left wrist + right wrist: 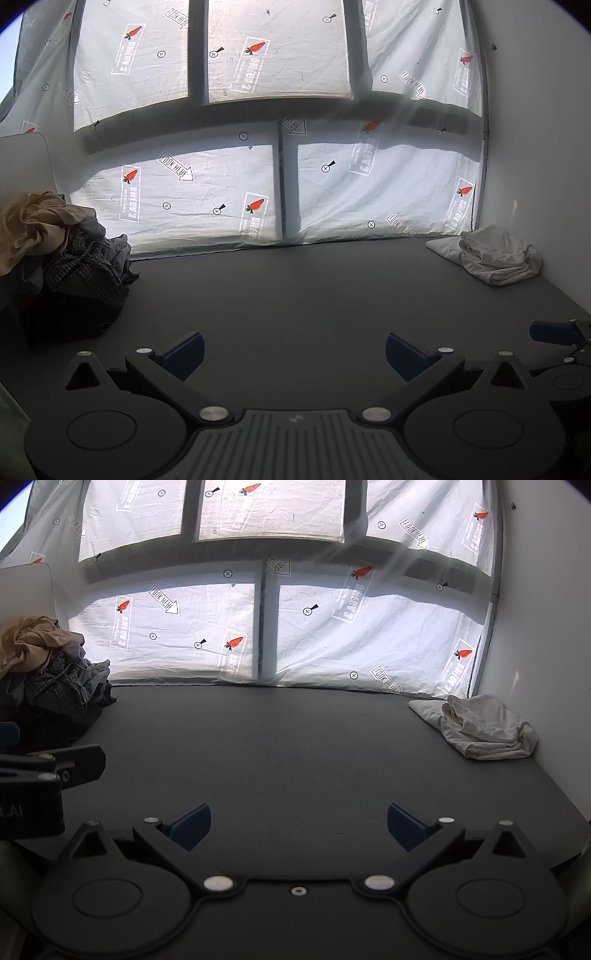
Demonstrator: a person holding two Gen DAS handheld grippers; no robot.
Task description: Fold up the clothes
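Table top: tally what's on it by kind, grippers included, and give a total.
Heaps of unfolded mixed clothes: 1
White garments, loosely bundled: 1
Grippers, both open and empty: 2, left gripper, right gripper
Total: 4

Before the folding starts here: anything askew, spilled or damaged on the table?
Nothing damaged or spilled. The white garment in the far right corner is only loosely bunched, not neatly folded. The unsorted clothes pile sits heaped at the far left. Both tongs, left and right, are open and empty over the bare grey table.
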